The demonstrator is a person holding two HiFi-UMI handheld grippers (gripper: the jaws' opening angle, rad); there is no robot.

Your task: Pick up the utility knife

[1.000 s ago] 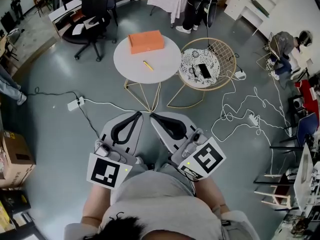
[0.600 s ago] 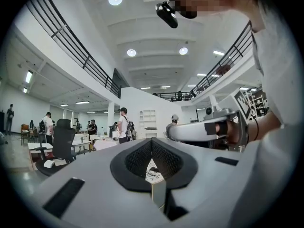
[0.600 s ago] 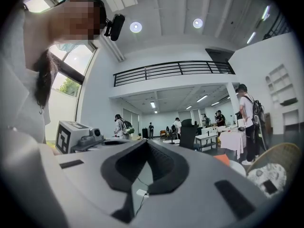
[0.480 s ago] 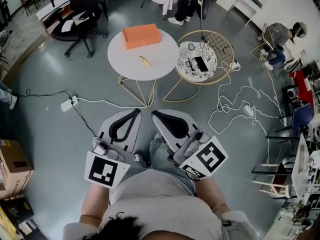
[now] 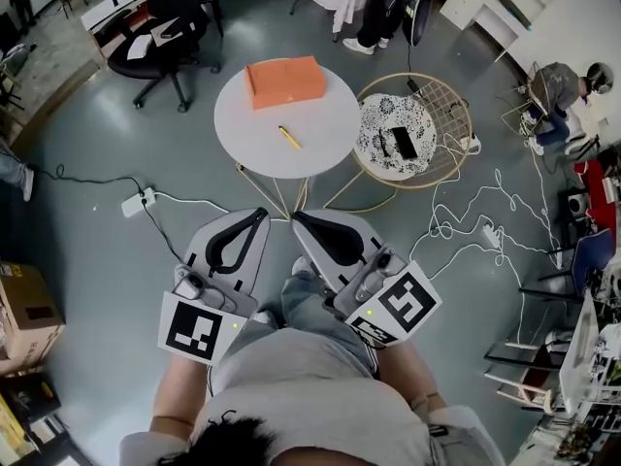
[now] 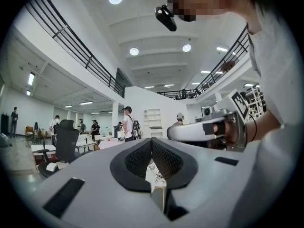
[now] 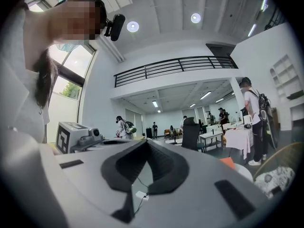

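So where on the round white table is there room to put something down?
The round table is bare left of the yellow utility knife, below the orange box, and along its near edge. The wire basket beside it is crowded by a patterned cushion and a dark device.

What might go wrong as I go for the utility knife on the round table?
1. A white cable and power strip lie on the floor before the table: likely trip hazard.
2. The utility knife lies thin and flat; left gripper and right gripper are both shut, so they might just shove it.
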